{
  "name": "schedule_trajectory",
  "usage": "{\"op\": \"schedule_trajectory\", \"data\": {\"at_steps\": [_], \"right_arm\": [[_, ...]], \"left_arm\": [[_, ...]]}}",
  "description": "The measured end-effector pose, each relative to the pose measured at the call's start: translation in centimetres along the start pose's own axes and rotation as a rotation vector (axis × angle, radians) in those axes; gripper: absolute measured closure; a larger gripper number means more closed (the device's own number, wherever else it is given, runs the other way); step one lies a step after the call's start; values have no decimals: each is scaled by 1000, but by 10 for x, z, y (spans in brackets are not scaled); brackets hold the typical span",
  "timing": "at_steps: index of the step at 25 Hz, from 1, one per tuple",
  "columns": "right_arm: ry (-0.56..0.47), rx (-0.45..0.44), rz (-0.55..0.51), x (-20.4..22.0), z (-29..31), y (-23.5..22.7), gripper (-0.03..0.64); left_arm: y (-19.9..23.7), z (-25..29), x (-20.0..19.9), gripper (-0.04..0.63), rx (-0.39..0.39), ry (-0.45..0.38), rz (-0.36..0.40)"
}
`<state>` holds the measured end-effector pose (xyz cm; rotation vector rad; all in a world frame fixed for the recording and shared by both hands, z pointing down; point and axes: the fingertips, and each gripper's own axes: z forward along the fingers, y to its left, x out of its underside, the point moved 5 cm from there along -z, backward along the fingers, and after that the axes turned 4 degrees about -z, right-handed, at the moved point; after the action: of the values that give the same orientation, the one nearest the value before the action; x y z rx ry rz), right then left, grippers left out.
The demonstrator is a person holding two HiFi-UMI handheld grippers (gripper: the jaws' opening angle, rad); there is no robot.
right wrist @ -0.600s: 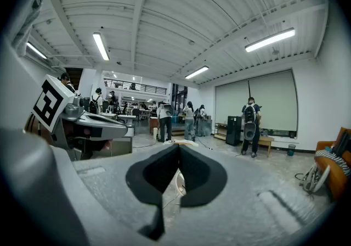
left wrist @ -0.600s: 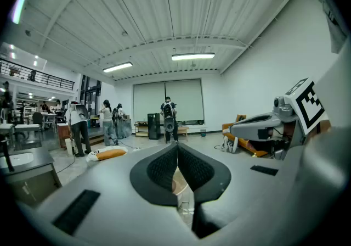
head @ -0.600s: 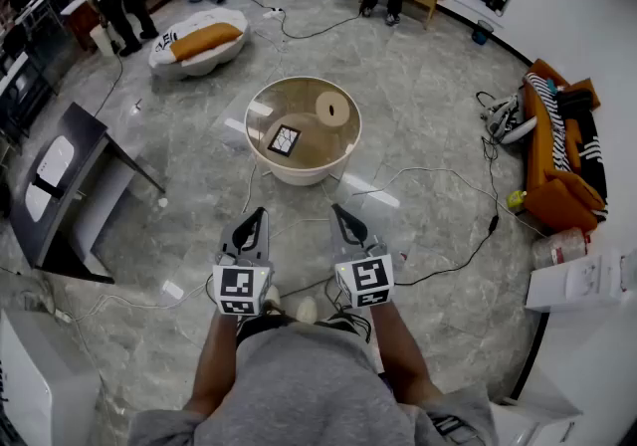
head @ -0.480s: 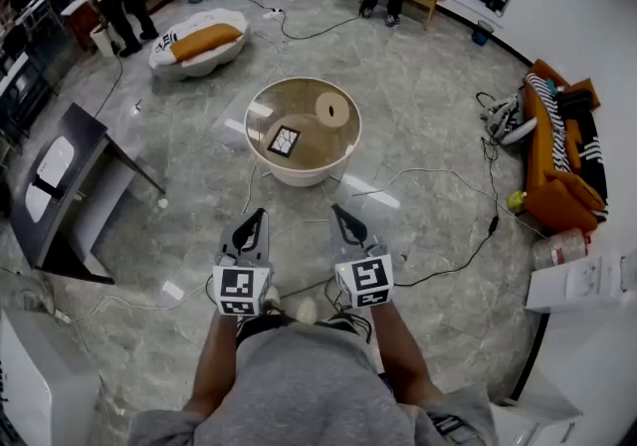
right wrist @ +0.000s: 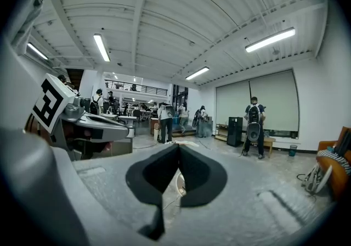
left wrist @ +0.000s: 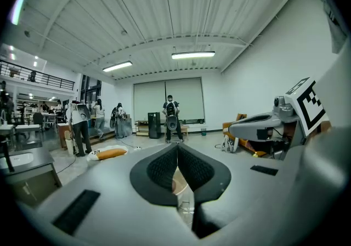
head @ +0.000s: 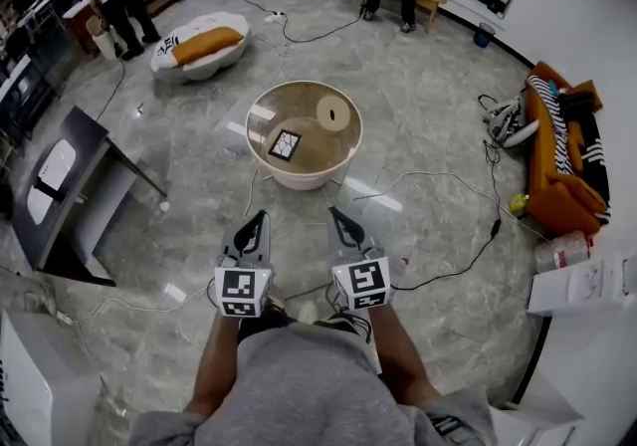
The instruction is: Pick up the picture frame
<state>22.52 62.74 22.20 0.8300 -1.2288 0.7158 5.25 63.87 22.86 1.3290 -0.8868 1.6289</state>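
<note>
Approach step, by my read: the small black-edged picture frame [head: 285, 143] lies flat on the glass top of the round cream table [head: 299, 175], on the left part of the top. A round tan wooden disc [head: 333, 113] sits apart from it toward the far right. Both tools are well short of the table, held out in front of the person over the grey marble floor. The left gripper [head: 258, 218] has its black jaws pressed together tip to tip, with nothing between them and touching nothing; its own view confirms that [left wrist: 177, 150]. The right gripper [head: 336, 215] is the same, fully closed and empty, as seen in its view too [right wrist: 179, 154]. To do this well the person needs to step closer to the table first, minding the thin black cable [head: 438, 178] trailing on the floor near the base. One claw should spread before the reach, not over the frame. The frame is flat on glass and will likely slide, so come in low at one edge, get a jaw under the rim and pinch the border. The other tool could brace the opposite edge. Stay clear of the disc.
</note>
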Motion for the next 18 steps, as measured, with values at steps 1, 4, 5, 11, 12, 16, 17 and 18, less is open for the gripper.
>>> {"op": "schedule_trajectory", "data": {"at_steps": [1,4,5,11,12,16,17,18], "right_arm": [[-2,-3,3,1,1,0,617],[-4,-13,8,6,5,0,617],[-3,-15,10,7,8,-1,617],[12,-19,16,10,43,-14,617],[15,-20,18,10,54,-18,617],[21,-22,13,11,98,-32,617],[22,-20,12,12,111,-36,617],[24,-19,14,13,125,-40,617]], "left_arm": [[0,0,0,576,-3,-1,-2],[1,2,2,575,-12,-1,-5],[2,4,4,575,-14,1,-5],[26,33,6,575,-32,16,-12],[32,41,5,575,-34,17,-13],[60,78,3,576,-35,19,-12],[67,88,3,575,-34,19,-12],[76,99,3,575,-33,20,-13]]}}
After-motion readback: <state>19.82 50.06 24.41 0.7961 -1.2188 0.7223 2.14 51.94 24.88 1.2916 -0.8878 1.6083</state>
